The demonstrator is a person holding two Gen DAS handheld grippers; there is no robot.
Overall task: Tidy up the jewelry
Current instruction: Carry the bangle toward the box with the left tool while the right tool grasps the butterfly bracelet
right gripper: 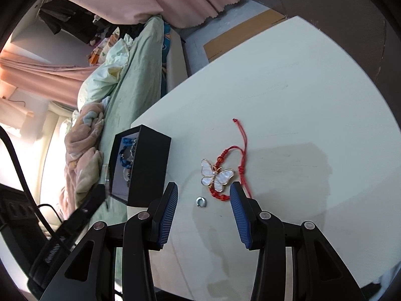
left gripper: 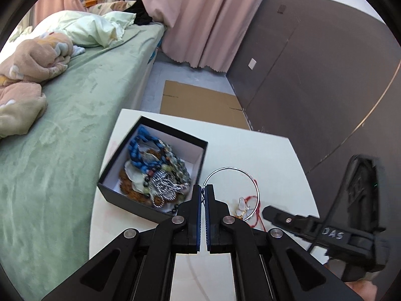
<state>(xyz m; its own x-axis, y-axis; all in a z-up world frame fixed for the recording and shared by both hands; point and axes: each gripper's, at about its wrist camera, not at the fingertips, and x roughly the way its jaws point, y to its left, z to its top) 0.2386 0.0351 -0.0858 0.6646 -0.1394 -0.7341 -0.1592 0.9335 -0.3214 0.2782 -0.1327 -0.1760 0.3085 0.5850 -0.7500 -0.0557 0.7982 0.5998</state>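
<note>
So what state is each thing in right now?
left tool: shut on silver hoop
silver hoop: pinched, held up
right tool: open, empty
black box: lidless, full of beads
butterfly bracelet: flat on table
small ring: loose on table

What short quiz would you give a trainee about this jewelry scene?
1. True or false: the left gripper has its jaws shut on the hoop.
2. The cord on the butterfly is: A red, B blue, C black.
3. Fill in: the blue beads lie inside the black ____.

Key: 1 true; 2 A; 3 box.
</note>
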